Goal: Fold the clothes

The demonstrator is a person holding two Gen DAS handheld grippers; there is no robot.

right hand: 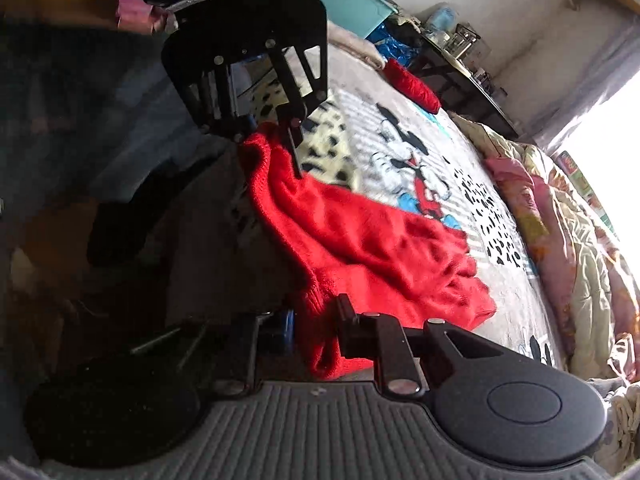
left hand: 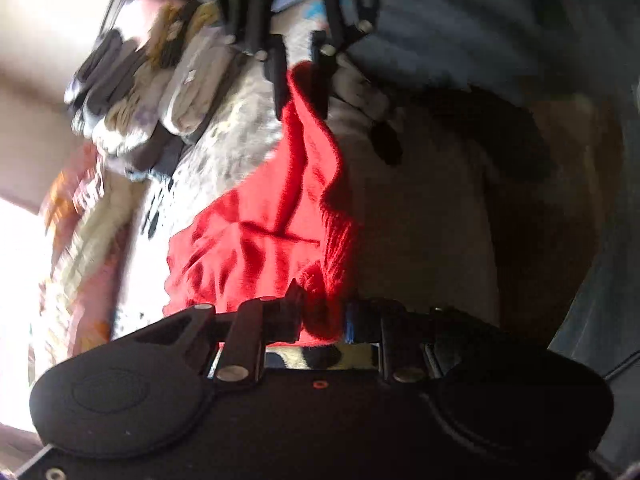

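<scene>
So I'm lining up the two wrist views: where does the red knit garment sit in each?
Left wrist: red knit garment at centre, strung between both grippers.
Right wrist: it drapes from centre to lower right over the bed's edge.
Shared landmark: the cartoon-print bedspread beneath it.

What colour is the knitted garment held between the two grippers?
Bright red, plain; the knitted garment shows best in the right wrist view.

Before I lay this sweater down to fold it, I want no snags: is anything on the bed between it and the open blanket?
Nothing visible. The sweater, pinched by both grippers, already drapes onto the cartoon blanket. Another red knit piece lies far off, and the stacked clothes sit along the edge.
</scene>
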